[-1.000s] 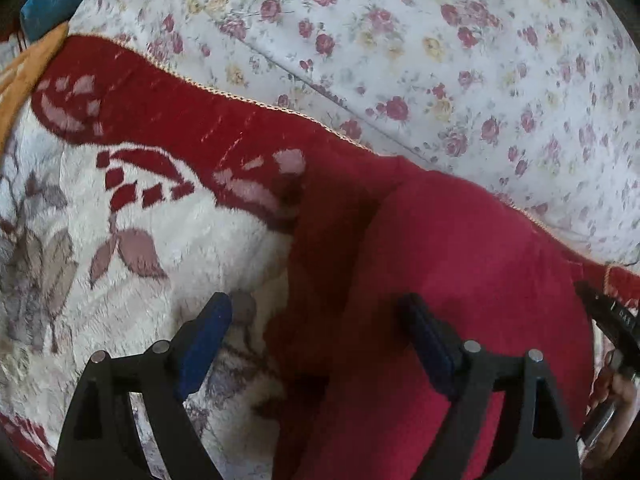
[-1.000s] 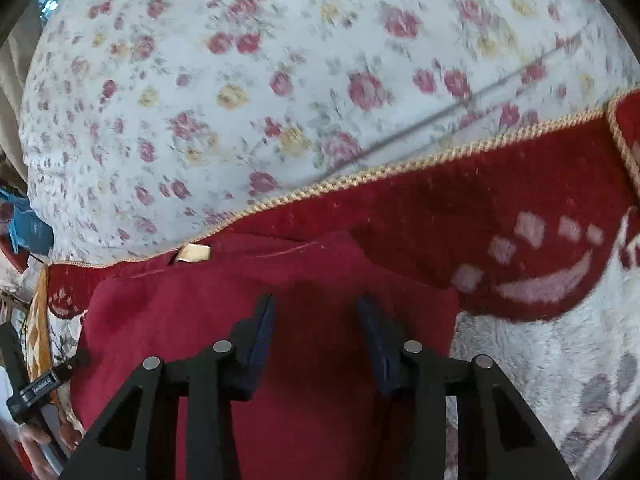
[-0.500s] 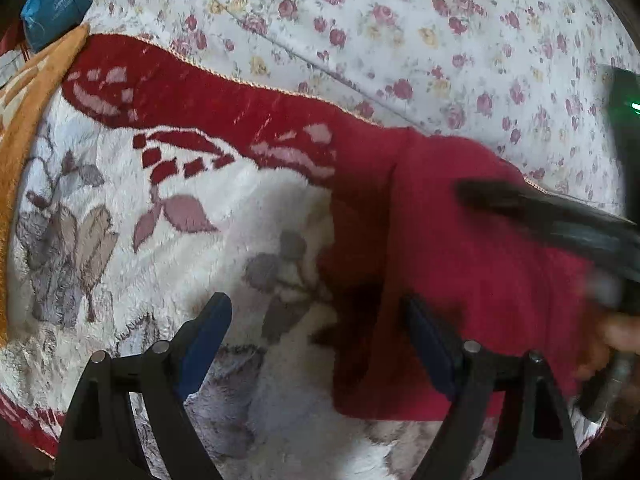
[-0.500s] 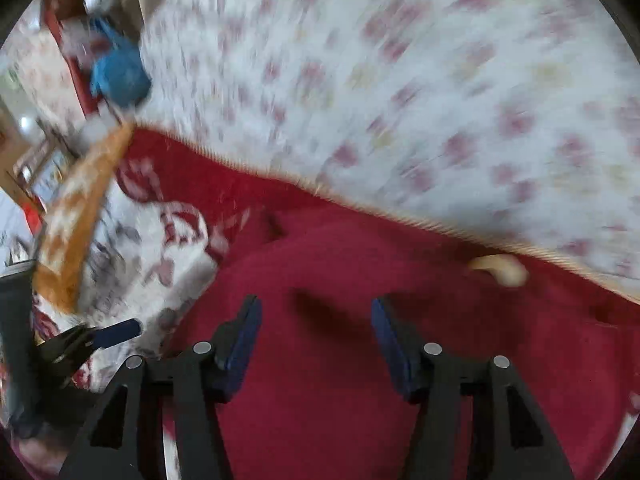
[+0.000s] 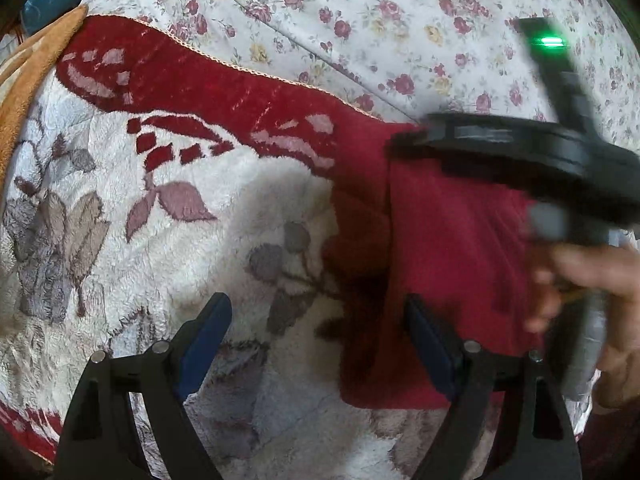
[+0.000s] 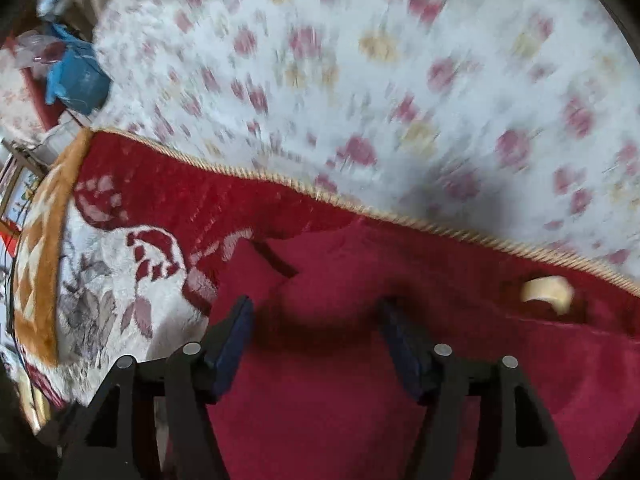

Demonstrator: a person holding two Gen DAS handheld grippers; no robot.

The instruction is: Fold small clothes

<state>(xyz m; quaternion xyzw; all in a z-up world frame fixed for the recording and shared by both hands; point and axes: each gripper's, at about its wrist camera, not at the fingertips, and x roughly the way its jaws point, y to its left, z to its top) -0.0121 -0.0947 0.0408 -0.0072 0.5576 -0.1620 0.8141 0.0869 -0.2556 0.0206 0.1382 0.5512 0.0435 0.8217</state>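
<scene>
Crimson garment (image 5: pixel 452 264) on red-and-white leaf-patterned blanket (image 5: pixel 168 240); rose-print sheet (image 5: pixel 360 12).

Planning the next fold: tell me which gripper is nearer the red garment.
Right. The right gripper hangs directly over the red garment, jaws open. The left gripper straddles its left edge, open, mostly above the blanket.

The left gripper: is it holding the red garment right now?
No, the left gripper is wide open, its fingers apart over the blanket, one at the edge of the red garment, nothing between them.
</scene>
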